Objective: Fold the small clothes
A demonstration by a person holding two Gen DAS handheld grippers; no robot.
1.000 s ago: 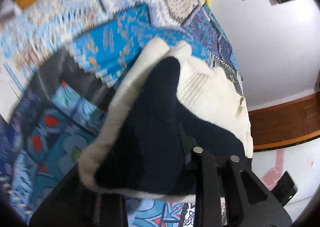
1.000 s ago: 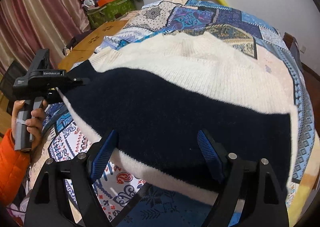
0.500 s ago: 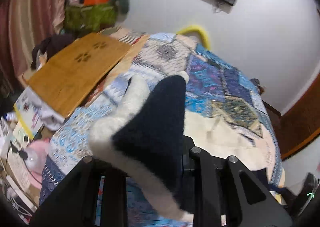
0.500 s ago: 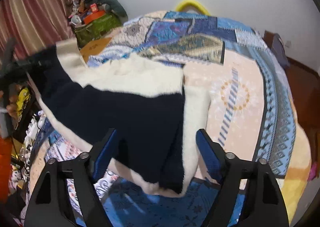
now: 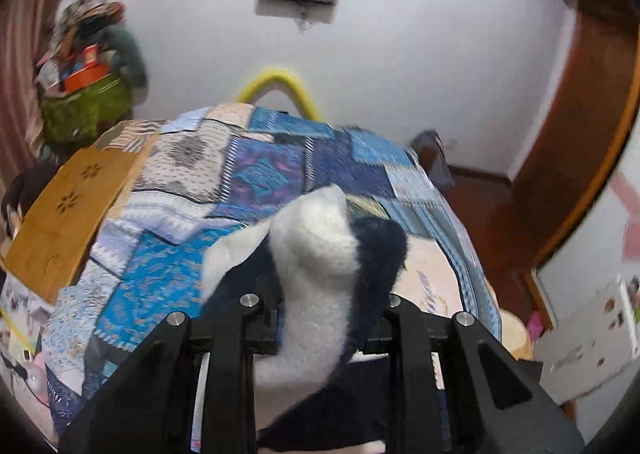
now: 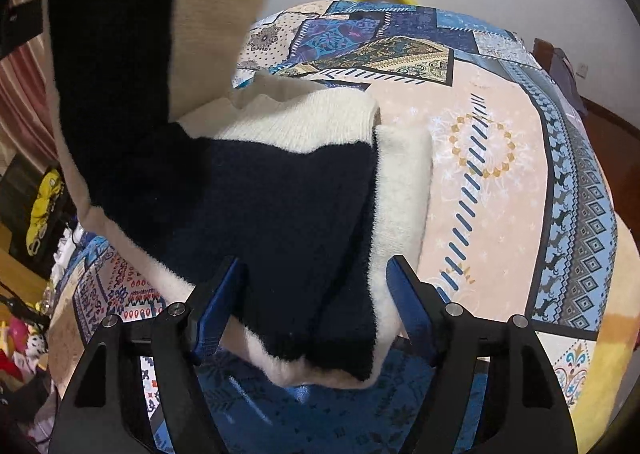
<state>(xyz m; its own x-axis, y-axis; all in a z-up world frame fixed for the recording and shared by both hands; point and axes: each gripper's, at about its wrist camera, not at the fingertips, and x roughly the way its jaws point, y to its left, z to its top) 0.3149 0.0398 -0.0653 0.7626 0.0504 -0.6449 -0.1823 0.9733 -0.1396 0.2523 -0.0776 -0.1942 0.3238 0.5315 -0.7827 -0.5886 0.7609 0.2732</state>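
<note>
1. Left tongs [image 5: 320, 318], clenched on a corner of the sweater [image 6: 280, 206], have risen from low beside the bed [image 6: 500, 158] and rolled; the gripped side now stands up at the left of the right wrist view
2. Right tongs [image 6: 316, 306] have just narrowed and straddle the near hem; pad contact cannot be told, so they read as released
3. Judgement: a lengthwise fold is under way, the raised half about to go over the flat half
4. Sweater lies on the quilt's near part, long axis running away from the right camera, ribbed cream end farthest
</note>
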